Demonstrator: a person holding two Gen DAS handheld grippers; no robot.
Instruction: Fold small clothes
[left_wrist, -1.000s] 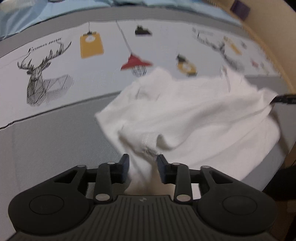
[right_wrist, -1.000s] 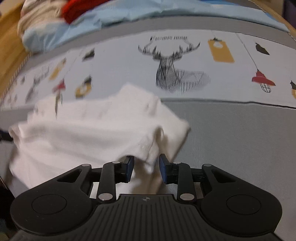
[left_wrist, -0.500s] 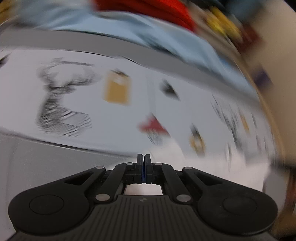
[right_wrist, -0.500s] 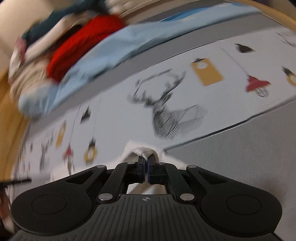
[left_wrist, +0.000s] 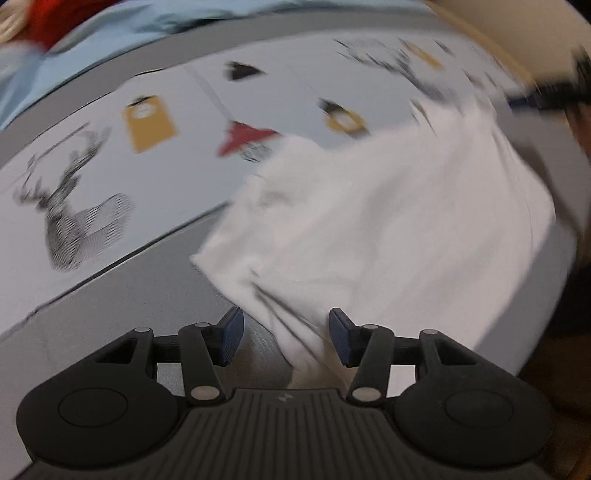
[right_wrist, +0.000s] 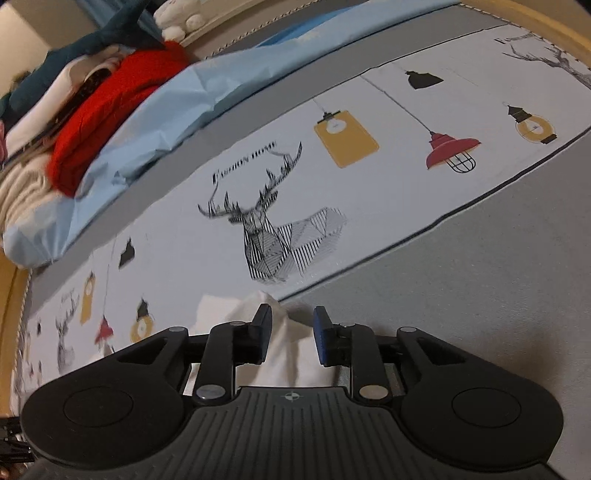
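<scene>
A small white garment (left_wrist: 388, 229) lies rumpled on the bed, blurred in the left wrist view. One corner of it trails down between the jaws of my left gripper (left_wrist: 286, 338), nearer the right pad (left_wrist: 340, 341). Those jaws are opening and neither pad presses the cloth. In the right wrist view another corner of the white garment (right_wrist: 284, 354) sits between the jaws of my right gripper (right_wrist: 291, 334). These jaws are opening too, with a gap showing beside the right pad (right_wrist: 321, 338). Most of the garment is hidden below the right gripper's body.
The bedsheet (right_wrist: 369, 229) is grey and white, printed with a deer and hanging lamps. A light blue cover (right_wrist: 177, 110) and a pile with a red knit (right_wrist: 110, 107) lie along the far side. A wooden bed edge (right_wrist: 9, 314) runs at the left.
Half a second ago both pairs of jaws were pressed together at the white cloth. Now both stand apart. The left view has swung back over the spread garment.
</scene>
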